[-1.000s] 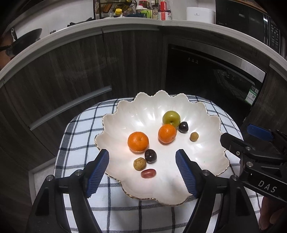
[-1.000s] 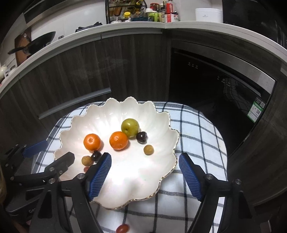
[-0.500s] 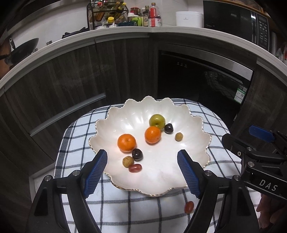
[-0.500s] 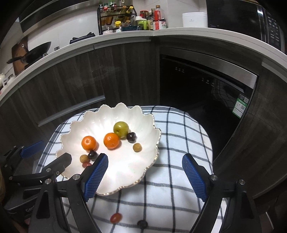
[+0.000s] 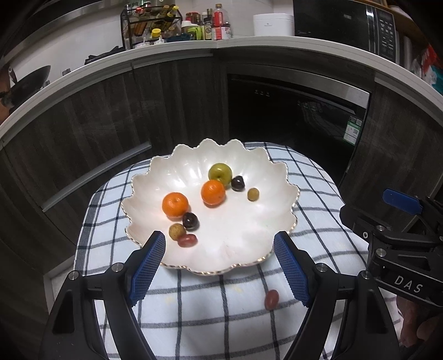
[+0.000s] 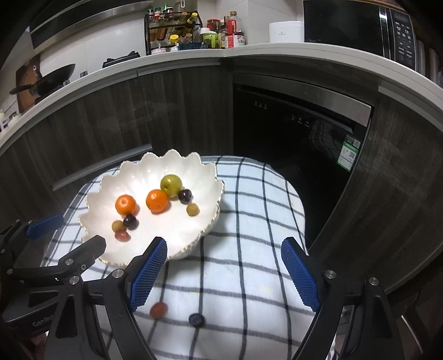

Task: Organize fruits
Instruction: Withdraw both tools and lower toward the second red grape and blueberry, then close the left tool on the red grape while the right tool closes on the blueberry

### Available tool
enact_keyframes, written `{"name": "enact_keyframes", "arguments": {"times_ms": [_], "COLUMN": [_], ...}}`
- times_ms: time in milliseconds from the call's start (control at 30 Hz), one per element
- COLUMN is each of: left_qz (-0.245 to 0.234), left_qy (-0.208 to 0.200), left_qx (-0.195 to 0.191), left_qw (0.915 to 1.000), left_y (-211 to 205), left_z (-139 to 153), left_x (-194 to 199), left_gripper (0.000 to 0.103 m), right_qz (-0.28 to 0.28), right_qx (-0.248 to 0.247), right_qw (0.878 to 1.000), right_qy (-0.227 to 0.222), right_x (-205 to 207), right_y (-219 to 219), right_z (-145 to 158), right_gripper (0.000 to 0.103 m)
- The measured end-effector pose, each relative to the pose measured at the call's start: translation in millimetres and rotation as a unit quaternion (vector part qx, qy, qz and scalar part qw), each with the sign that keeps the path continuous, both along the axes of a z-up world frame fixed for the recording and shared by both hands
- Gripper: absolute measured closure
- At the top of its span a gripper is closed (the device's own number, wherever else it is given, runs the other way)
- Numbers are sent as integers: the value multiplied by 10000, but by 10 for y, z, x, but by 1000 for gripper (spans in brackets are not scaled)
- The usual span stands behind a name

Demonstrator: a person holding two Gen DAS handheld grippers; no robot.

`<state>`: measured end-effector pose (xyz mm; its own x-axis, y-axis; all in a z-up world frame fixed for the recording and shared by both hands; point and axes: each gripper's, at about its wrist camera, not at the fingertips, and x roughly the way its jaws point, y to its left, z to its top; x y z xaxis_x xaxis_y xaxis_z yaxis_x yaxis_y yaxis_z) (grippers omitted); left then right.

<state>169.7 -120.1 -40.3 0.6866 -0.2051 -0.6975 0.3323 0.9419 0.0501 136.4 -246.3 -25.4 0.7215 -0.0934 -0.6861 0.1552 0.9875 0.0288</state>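
Note:
A white scalloped bowl sits on a checked cloth and holds two oranges, a green apple, two dark plums, a small green fruit, a small brown fruit and a red grape tomato. A red cherry tomato and a dark blueberry lie on the cloth in front of the bowl. My left gripper is open and empty, above the bowl's near rim. My right gripper is open and empty, right of the bowl.
The checked cloth covers a small round table. Dark cabinets and an oven stand behind it. A counter above holds a spice rack, bottles, a white pot and a microwave. A pan sits far left.
Both grippers have pulled back and up from the bowl. The bowl looks smaller now, and the cherry tomato and blueberry on the cloth have come into view.

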Motion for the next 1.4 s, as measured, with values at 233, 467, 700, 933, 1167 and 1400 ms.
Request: {"name": "enact_keyframes", "arguments": {"times_ms": [233, 467, 700, 933, 1167, 1400], "left_qz": [-113, -241, -375, -549, -774, -913], "left_qy": [30, 112, 244, 322, 421, 475], "left_qx": [75, 184, 282, 321, 369, 373], "left_qw": [9999, 9995, 9986, 9975, 9954, 9940], "left_y": [-36, -23, -37, -94, -188, -276], "left_z": [-94, -300, -555, -737, -882, -981], "left_x": [-121, -259, -359, -411, -428, -405], "left_gripper": [22, 23, 24, 27, 34, 40], "right_qz": [-23, 102, 221, 320, 448, 570], "right_qx": [-34, -109, -197, -139, -39, 84], "right_qw": [10000, 9996, 9986, 9973, 9960, 9938], "right_qy": [63, 253, 442, 640, 768, 955], "right_x": [-134, -207, -273, -313, -317, -263], "right_y": [-23, 5, 73, 91, 146, 207], "right_z": [-93, -261, -479, -668, -793, -907], "right_gripper": [17, 18, 18, 22, 26, 33]}}
